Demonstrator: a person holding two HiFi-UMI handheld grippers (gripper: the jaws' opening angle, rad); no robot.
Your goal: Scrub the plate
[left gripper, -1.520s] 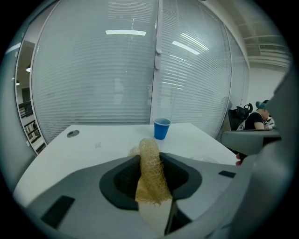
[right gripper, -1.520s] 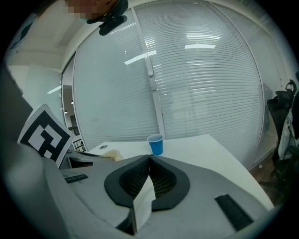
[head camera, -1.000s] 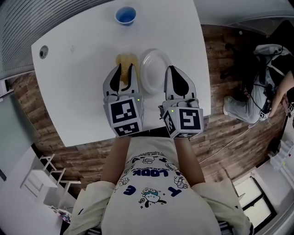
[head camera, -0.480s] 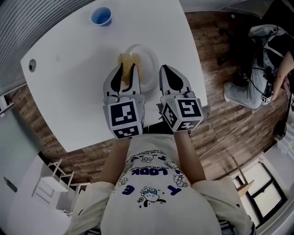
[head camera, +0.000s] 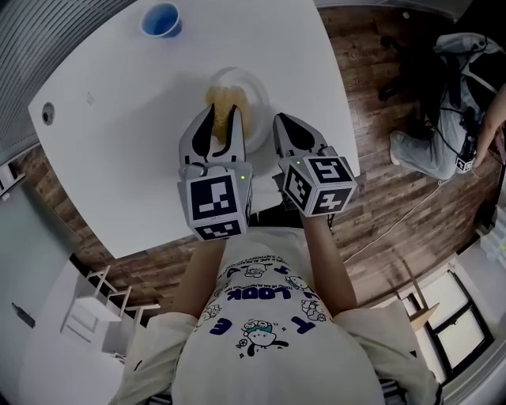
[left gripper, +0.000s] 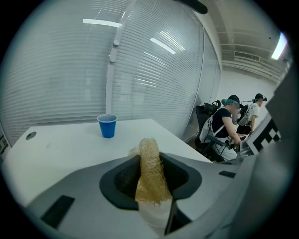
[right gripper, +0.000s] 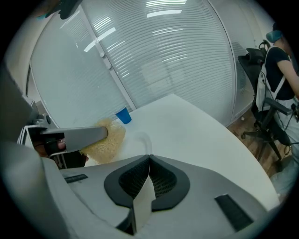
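left gripper — sponge; right gripper — plate

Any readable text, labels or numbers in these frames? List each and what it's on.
"LOOK": on the person's shirt, upside down in the head view.
Other shirt print: cartoon figures and loose letters, too small or warped to read.
No words on the marker cubes, only square patterns.
No print visible on the blue cup, plate or sponge.

We count one table, one plate, one sponge and one blue cup. We hold two grippers, the left gripper and the right gripper. We see two bystanders, one before the other.
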